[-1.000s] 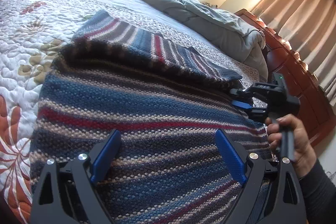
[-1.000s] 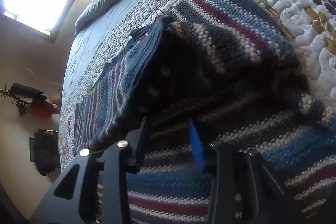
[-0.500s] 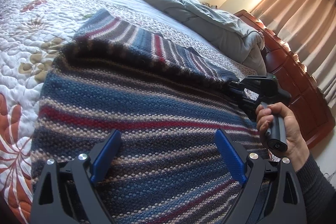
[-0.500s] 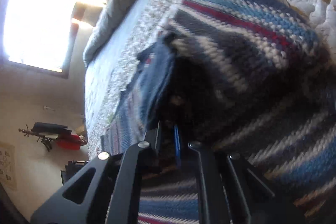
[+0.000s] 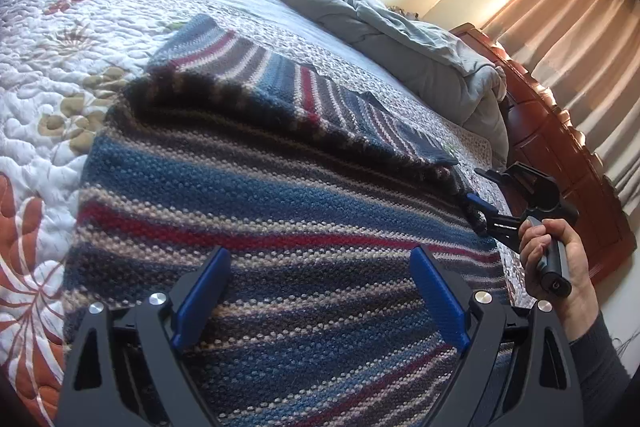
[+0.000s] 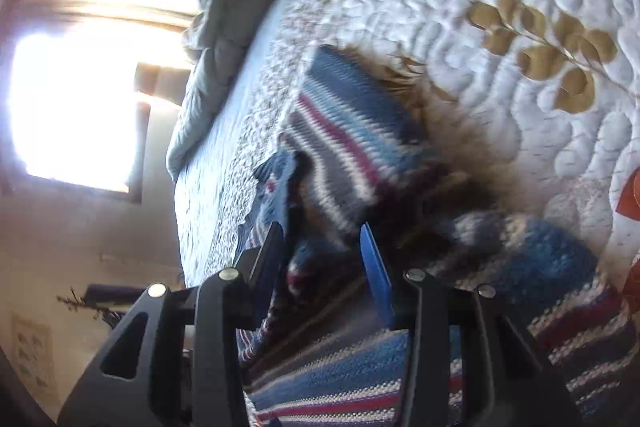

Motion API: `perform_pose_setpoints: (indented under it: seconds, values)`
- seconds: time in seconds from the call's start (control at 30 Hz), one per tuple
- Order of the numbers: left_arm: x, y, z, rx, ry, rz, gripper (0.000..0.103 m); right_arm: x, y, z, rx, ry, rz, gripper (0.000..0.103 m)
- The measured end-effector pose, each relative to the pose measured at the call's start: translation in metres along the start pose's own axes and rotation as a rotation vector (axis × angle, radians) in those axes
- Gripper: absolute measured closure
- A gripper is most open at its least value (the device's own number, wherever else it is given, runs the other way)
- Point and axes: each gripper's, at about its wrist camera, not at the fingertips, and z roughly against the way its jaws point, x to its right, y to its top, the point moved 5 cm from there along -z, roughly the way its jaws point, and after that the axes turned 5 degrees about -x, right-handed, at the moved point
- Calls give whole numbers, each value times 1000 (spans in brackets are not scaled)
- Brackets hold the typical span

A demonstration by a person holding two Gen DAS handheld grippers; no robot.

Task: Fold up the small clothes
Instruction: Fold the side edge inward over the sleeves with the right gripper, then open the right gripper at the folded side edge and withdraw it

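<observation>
Left wrist: left tongs hanging spread over sweater, gripping nothing.
Right tongs: parted, nearer, straddling the folded edge at sweater's right end.

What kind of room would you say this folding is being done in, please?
Most likely a bedroom. A striped knit garment lies spread on a bed covered by a floral quilt, with a rumpled grey duvet bunched at its far side, and long curtains hang by a sunlit window.

right hand-held gripper parted, striped knit sweater fold between, floral quilt
</observation>
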Motion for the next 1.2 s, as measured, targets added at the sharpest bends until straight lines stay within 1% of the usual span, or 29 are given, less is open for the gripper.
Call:
perform_pose_setpoints:
  seconds: [0.07,0.13,0.17,0.2,0.23,0.3,0.33,0.4,0.43,0.47,0.5,0.53,0.6,0.63,0.7,0.73,0.77,0.8,0.83,0.87,0.9,0.97,1.0,1.03,1.13,1.2]
  values:
    - [2,-1,-1,-1,6,-9,11,5,2,-5,-6,0,-8,62]
    - [2,-1,-1,0,7,-9,11,10,5,-15,-16,-24,-15,62]
    - [2,-1,-1,-1,7,-9,11,13,8,-20,-17,-46,-20,67]
    - [2,-1,-1,-1,7,-10,11,14,11,-22,-4,-71,-5,77]
    - [2,-1,-1,-1,9,-12,11,14,14,-18,21,-104,22,94]
    - [3,-2,-1,-1,9,-12,11,17,25,-2,90,-128,66,94]
    - [2,-1,-1,-1,7,-10,11,20,27,0,89,-136,65,94]
    - [1,0,-2,-2,5,-7,11,29,24,-18,-22,-162,72,93]
    - [0,0,-2,-4,5,-6,11,32,21,-20,-45,-164,66,88]
    - [0,0,-2,-4,5,-7,11,31,18,-16,-42,-158,63,80]
    - [0,0,-2,-5,4,-8,11,27,12,-9,-24,-151,62,74]
    - [0,0,-1,-5,2,-7,11,20,10,3,19,-137,66,71]
    - [0,1,-1,-6,0,-2,11,-1,7,19,81,-117,123,71]
    - [-1,1,-1,-6,0,-3,11,-7,6,22,94,-114,141,71]
    - [0,0,-1,-6,4,-9,11,-14,11,17,101,-118,171,71]
    - [1,0,-1,-6,6,-10,11,-13,16,11,98,-114,169,69]
    - [1,0,-1,-6,6,-9,11,-8,20,1,75,-130,167,66]
    - [0,0,-1,-6,4,-7,11,-1,24,-13,42,-188,158,68]
    - [0,1,-1,-7,2,-6,11,5,24,-19,17,-224,138,83]
    - [0,0,-1,-8,1,-5,11,9,24,-21,-2,-239,117,88]
    - [0,1,0,-9,-1,-4,11,2,23,-16,10,-223,131,85]
    - [-1,1,0,-9,-3,-3,11,-23,18,-3,68,-163,222,62]
    - [-1,1,0,-7,0,-3,11,-33,17,-3,78,-150,257,60]
    - [0,1,0,-5,3,-6,11,-37,17,-8,61,-152,260,59]
    - [5,1,3,16,19,-31,11,-28,19,-35,-35,-167,178,59]
    - [10,3,7,36,28,-55,11,-23,14,-51,-83,-149,138,59]
